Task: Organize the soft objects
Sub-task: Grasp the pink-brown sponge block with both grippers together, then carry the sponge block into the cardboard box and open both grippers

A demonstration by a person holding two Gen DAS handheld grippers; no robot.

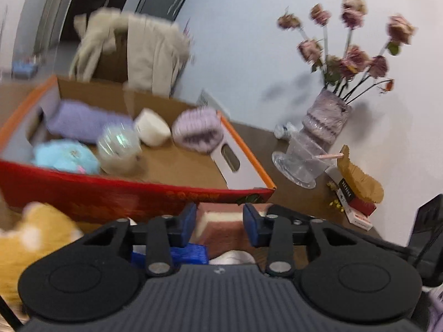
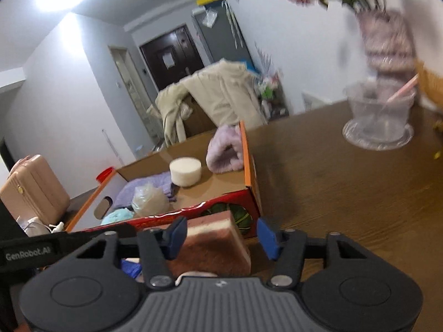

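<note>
A brown, pink and white layered cake plush lies on the table against the red front wall of a cardboard box. My left gripper is open, and the plush shows just beyond its blue pads. My right gripper is open around the plush: its left pad sits at the plush's side, its right pad stands clear. The box holds a purple towel, a white round sponge, a lilac fuzzy item, a light-blue plush and a clear bag ball. A yellow plush lies outside, left.
A blue cloth lies under my left gripper. On the wooden table to the right stand a vase of dried roses, a glass bowl and stacked books. A beige coat hangs behind the box; a pink suitcase stands far left.
</note>
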